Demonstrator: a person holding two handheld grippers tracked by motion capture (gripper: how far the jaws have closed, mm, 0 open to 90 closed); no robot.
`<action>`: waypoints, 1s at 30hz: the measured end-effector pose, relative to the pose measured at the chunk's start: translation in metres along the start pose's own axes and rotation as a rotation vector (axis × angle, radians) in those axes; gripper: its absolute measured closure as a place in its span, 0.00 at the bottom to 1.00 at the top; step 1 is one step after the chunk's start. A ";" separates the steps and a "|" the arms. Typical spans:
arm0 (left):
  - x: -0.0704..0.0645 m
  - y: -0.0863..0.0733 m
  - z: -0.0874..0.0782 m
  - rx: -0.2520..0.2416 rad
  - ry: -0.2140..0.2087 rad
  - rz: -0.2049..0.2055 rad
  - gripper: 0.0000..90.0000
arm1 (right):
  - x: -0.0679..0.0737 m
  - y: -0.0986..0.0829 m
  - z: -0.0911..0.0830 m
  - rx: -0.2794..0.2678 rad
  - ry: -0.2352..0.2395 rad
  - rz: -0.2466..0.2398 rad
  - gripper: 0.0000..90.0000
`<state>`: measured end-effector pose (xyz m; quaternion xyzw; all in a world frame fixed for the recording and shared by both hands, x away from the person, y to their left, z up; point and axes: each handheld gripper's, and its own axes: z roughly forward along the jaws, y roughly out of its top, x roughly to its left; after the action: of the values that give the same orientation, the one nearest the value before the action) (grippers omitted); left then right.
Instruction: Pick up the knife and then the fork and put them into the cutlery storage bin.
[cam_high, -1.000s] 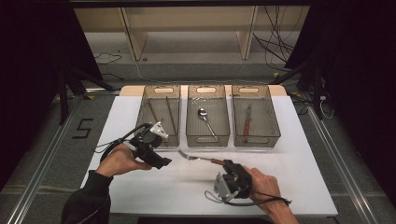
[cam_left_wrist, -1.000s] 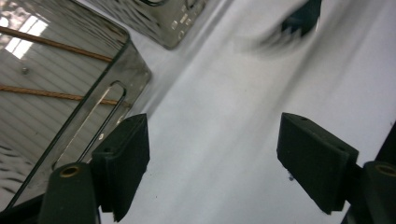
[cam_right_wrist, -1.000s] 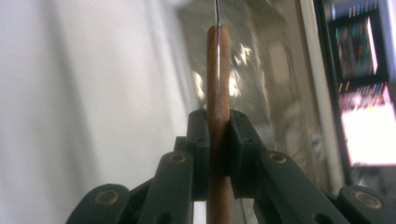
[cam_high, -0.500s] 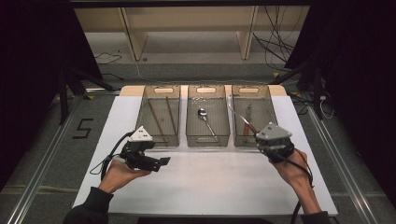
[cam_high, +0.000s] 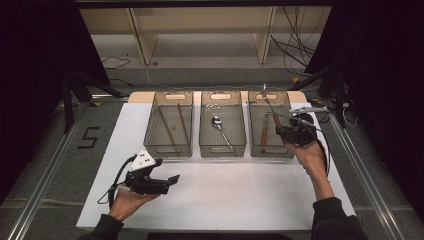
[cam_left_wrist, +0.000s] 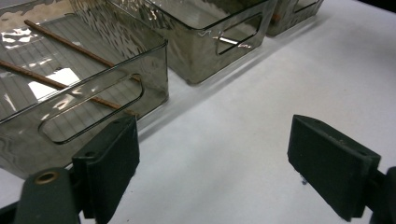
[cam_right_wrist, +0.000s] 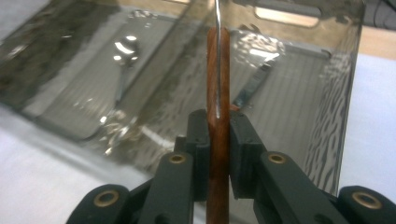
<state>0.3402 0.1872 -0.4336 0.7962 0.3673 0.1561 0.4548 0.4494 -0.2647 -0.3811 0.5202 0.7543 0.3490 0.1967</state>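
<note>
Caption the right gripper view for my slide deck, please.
Right gripper clamps a wooden-handled utensil above the right bin.

Broad bare white table (cam_high: 235, 200) across the near half, open for passage between both hands. Along the far side, blocked by three clear bins in a row: left bin (cam_high: 169, 146), middle bin (cam_high: 222, 145), right bin (cam_high: 272, 150), narrow gaps between. Left gripper (cam_high: 170, 182) low over the near left, jaws apart. Right gripper (cam_high: 280, 131) over the right bin's near wall, clamped on a wooden-handled utensil (cam_right_wrist: 218, 93).

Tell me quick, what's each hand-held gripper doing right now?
Left hand-held gripper: open, holding nothing, above the white table.
Right hand-held gripper: closed on a wooden-handled utensil, over the right bin.
</note>
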 end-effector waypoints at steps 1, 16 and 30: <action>-0.001 -0.001 0.000 -0.009 0.004 -0.002 0.18 | -0.003 0.001 0.004 0.007 -0.008 0.010 0.90; -0.004 -0.012 -0.003 -0.038 -0.010 -0.028 0.18 | -0.024 0.005 0.039 0.101 -0.070 0.155 0.89; -0.005 -0.012 -0.002 -0.040 -0.015 -0.042 0.18 | -0.015 0.005 0.028 0.031 -0.008 0.154 0.45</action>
<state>0.3303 0.1889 -0.4426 0.7802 0.3772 0.1476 0.4766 0.4767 -0.2690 -0.3973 0.5809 0.7167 0.3493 0.1640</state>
